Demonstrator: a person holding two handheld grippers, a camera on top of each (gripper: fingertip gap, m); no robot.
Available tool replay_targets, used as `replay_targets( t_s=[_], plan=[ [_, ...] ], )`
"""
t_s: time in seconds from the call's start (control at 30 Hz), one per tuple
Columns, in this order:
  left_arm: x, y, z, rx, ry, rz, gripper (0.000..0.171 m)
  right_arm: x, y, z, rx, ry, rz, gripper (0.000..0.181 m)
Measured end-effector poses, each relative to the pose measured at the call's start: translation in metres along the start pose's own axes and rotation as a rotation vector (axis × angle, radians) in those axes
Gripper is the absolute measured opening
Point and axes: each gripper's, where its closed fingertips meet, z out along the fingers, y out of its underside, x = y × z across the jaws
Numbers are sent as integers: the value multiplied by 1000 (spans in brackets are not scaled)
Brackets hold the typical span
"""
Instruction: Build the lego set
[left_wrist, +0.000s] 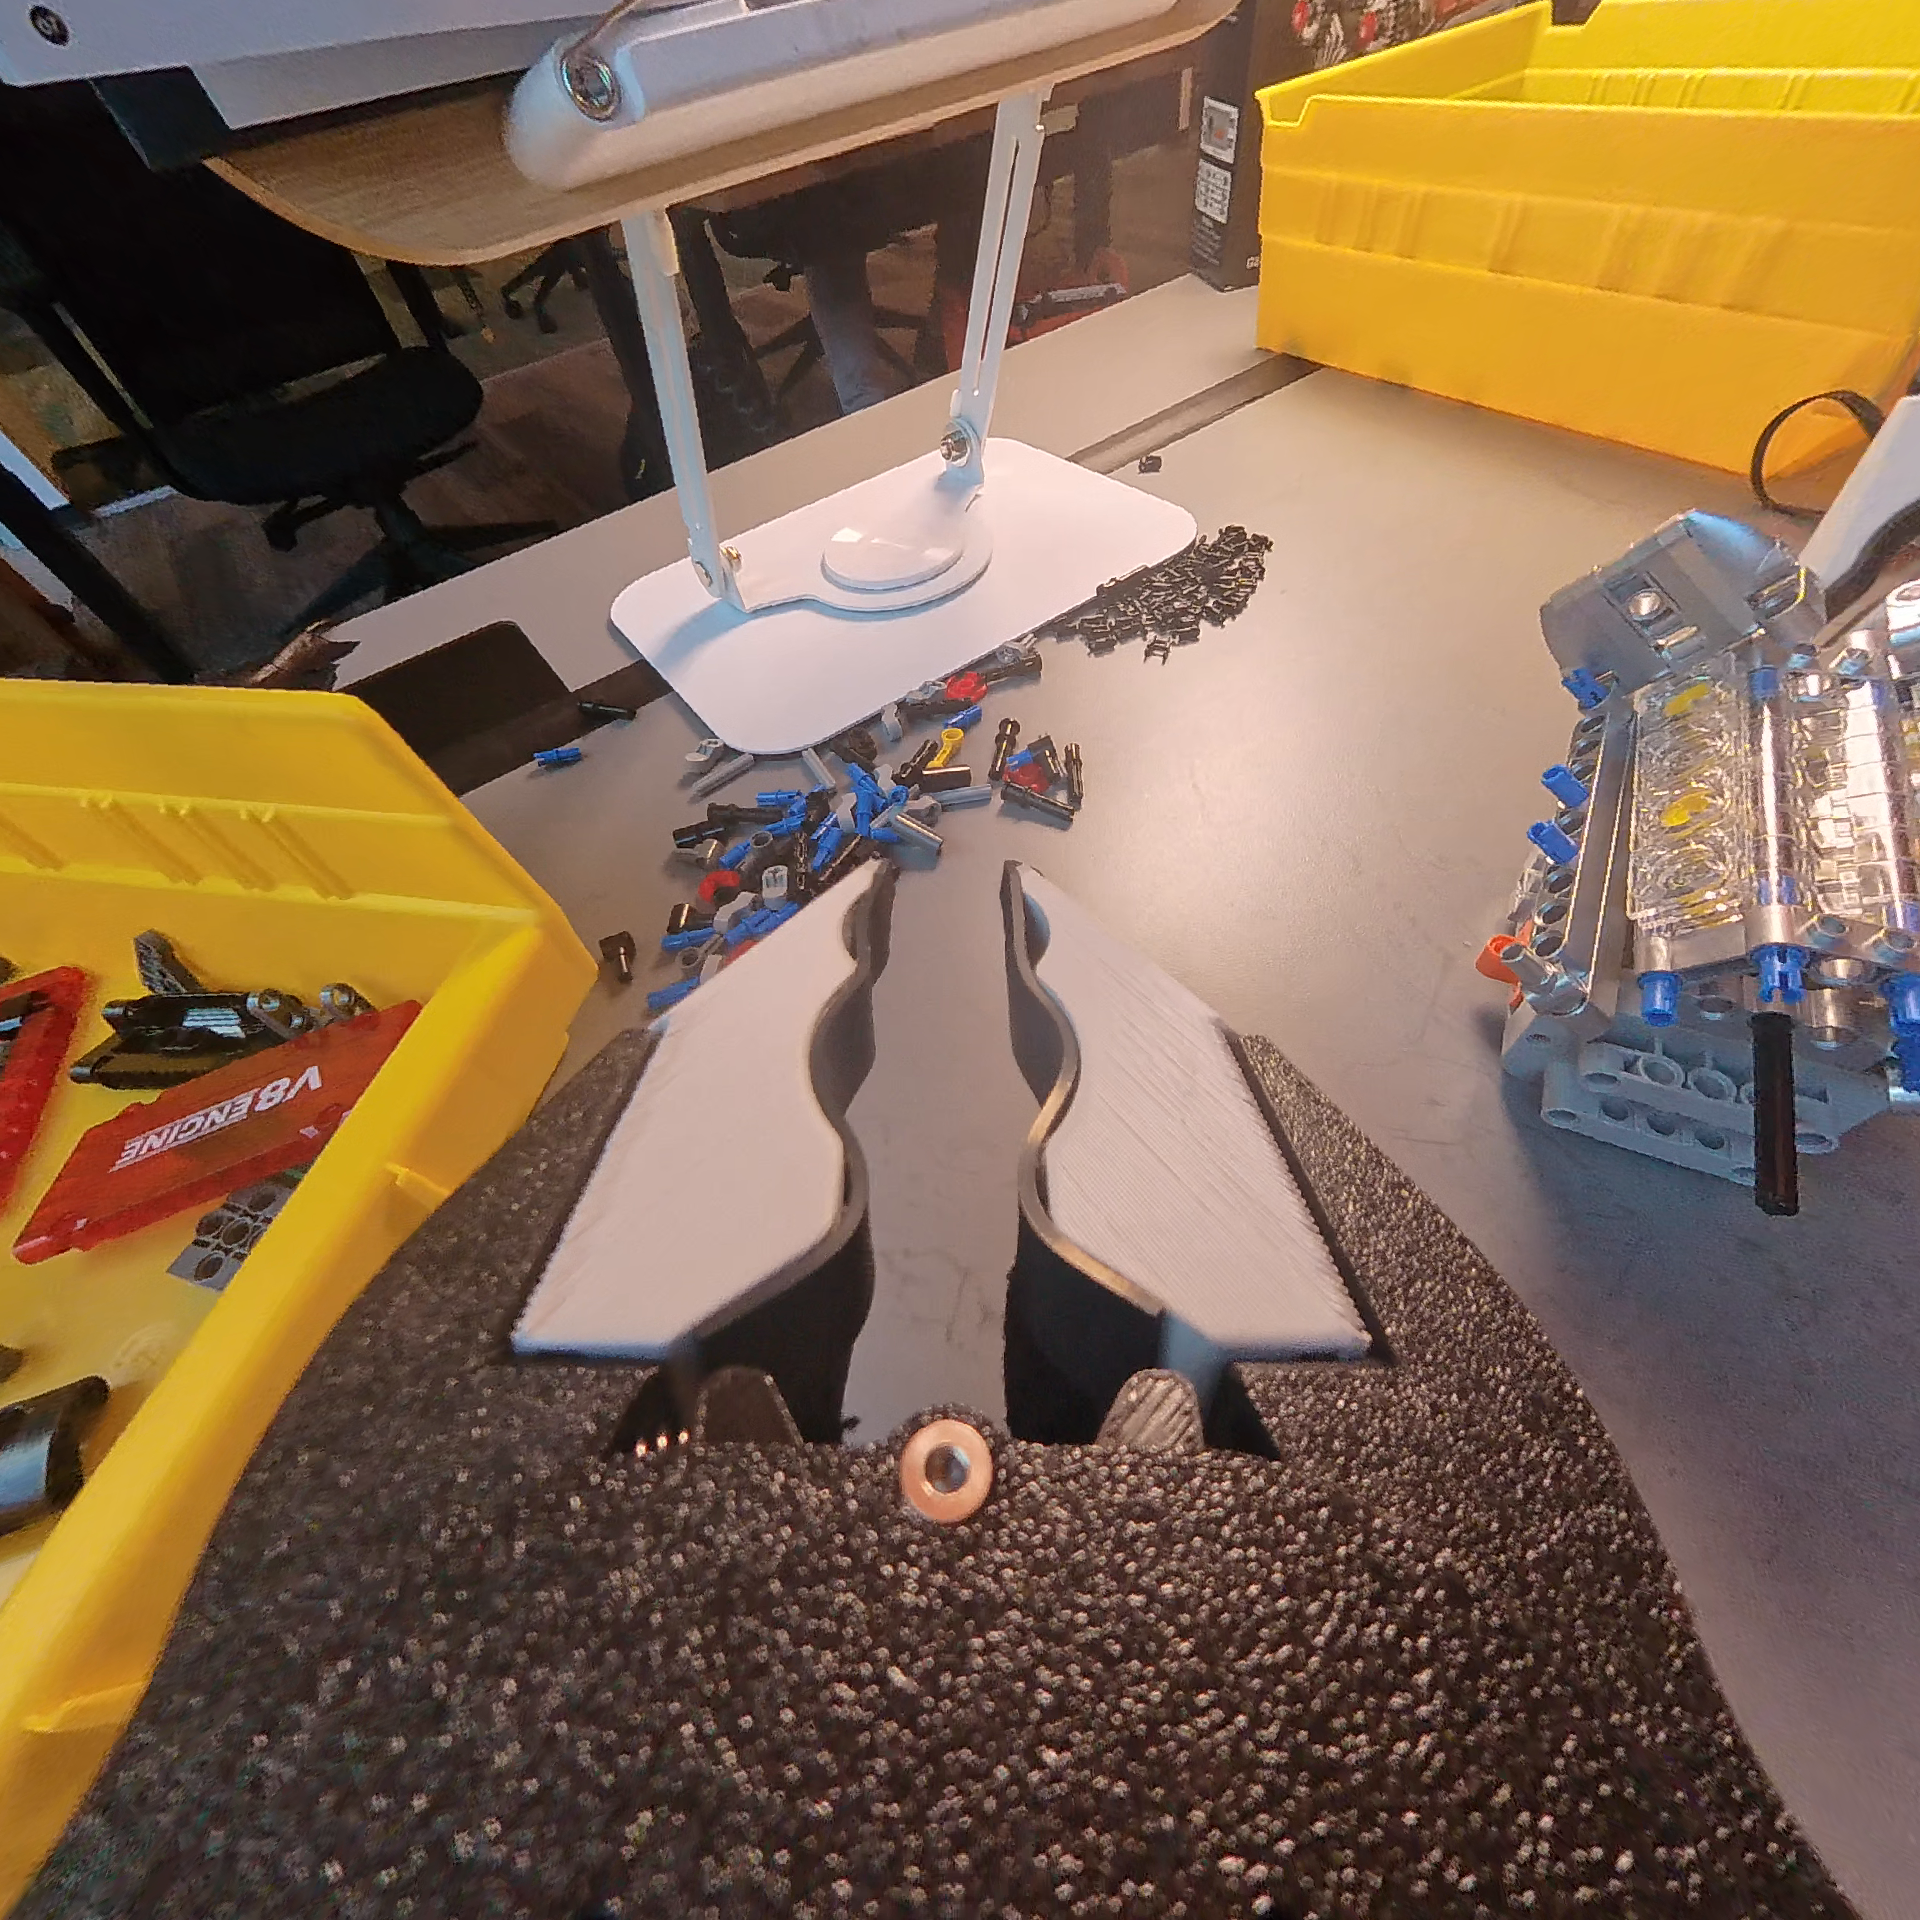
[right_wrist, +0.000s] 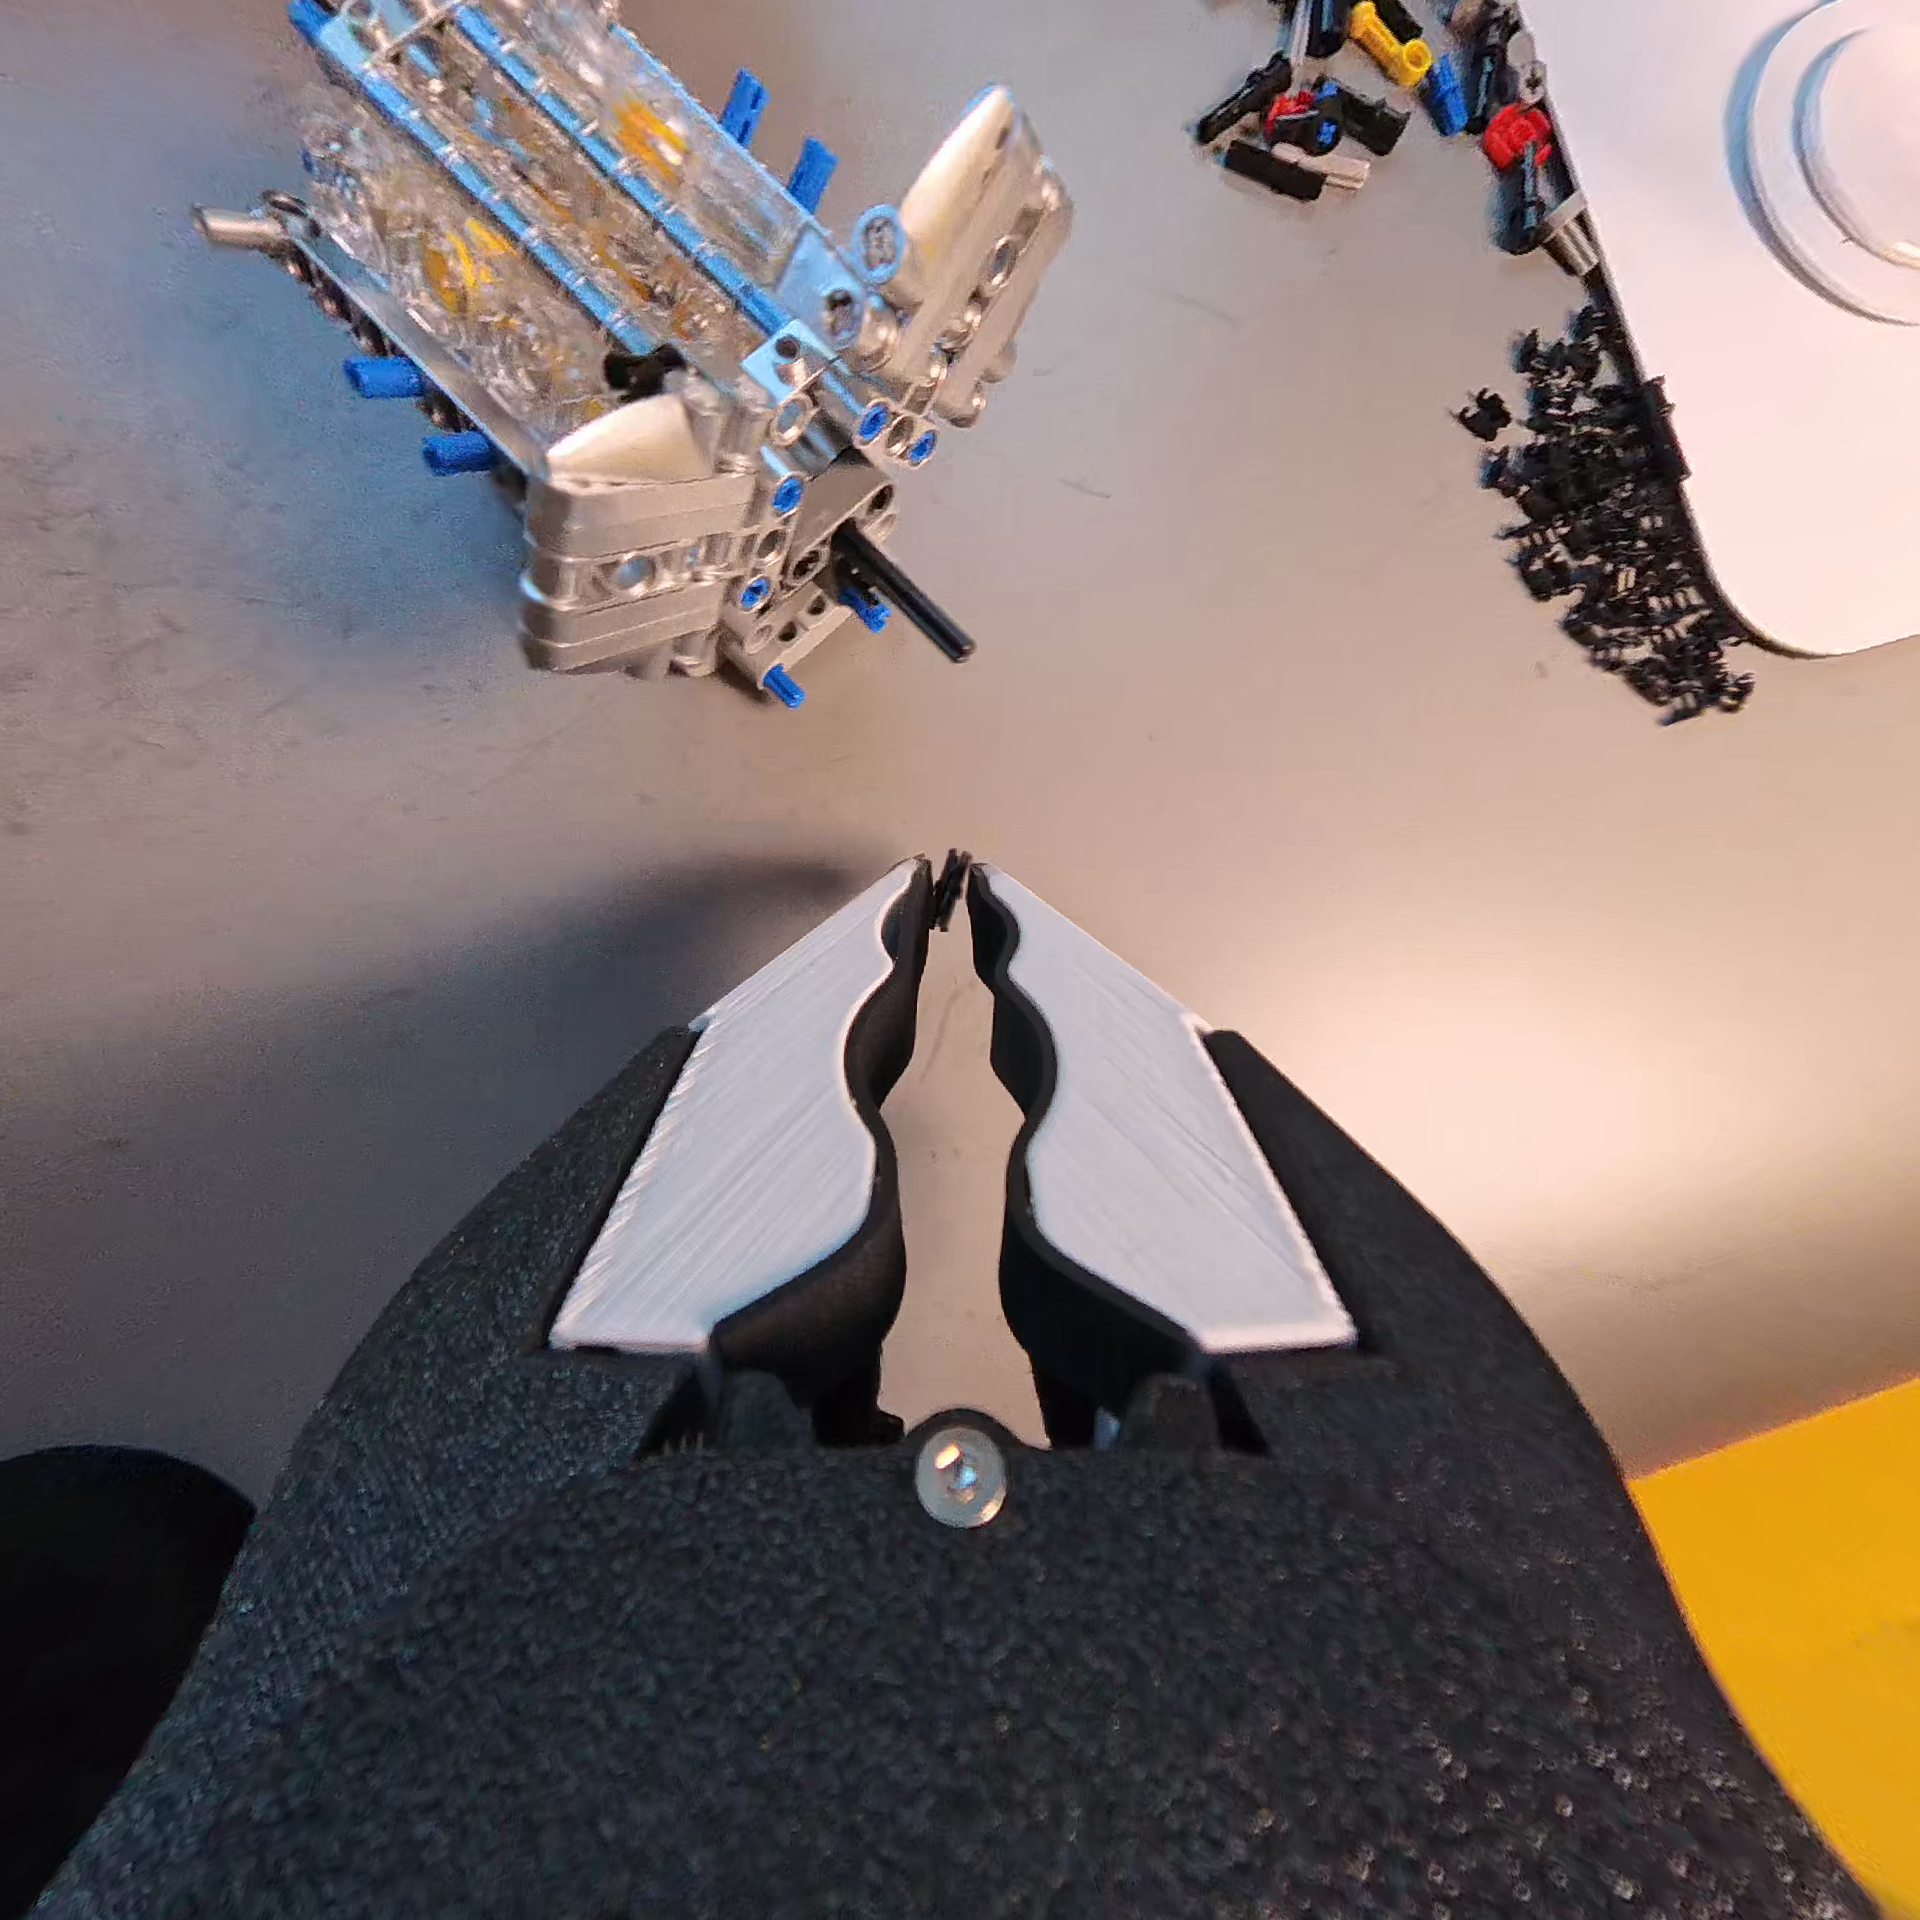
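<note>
My left gripper (left_wrist: 943, 883) is open and empty, just above the grey table, its tips at the near edge of a scatter of small blue, black and grey pins (left_wrist: 831, 821). My right gripper (right_wrist: 947, 883) is shut on a small black pin (right_wrist: 948, 891) at its tips, held above the table. A grey and clear brick-built engine model (right_wrist: 665, 343) with blue pins and a black axle (right_wrist: 914, 603) stands ahead and to the left of the right gripper. The model also shows at the right of the left wrist view (left_wrist: 1725, 883).
A white lamp base (left_wrist: 904, 613) stands behind the pins, with a heap of small black links (right_wrist: 1600, 520) along its edge. A yellow bin (left_wrist: 260, 935) with red and black parts is at left. Another yellow bin (left_wrist: 1558, 208) stands at back right. Spacing between my two grippers at the tips: around 25 cm.
</note>
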Motion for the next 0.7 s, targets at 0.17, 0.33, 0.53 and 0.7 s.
replay_targets(
  t_s=[0.17, 0.33, 0.53, 0.7],
  plan=[
    [5, -1, -1, -4, 1, 11, 19, -5, 8, 14, -41, -12, -10, 7],
    [4, 0, -1, -6, -1, 16, 20, -5, 8, 16, -25, -15, -8, 10],
    [3, 1, 0, -8, 6, 11, 20, -2, 3, 12, 9, 0, -2, 16],
    [3, -5, -2, 27, 4, 11, 21, 15, -37, -24, 231, 82, 37, 30]
  ],
)
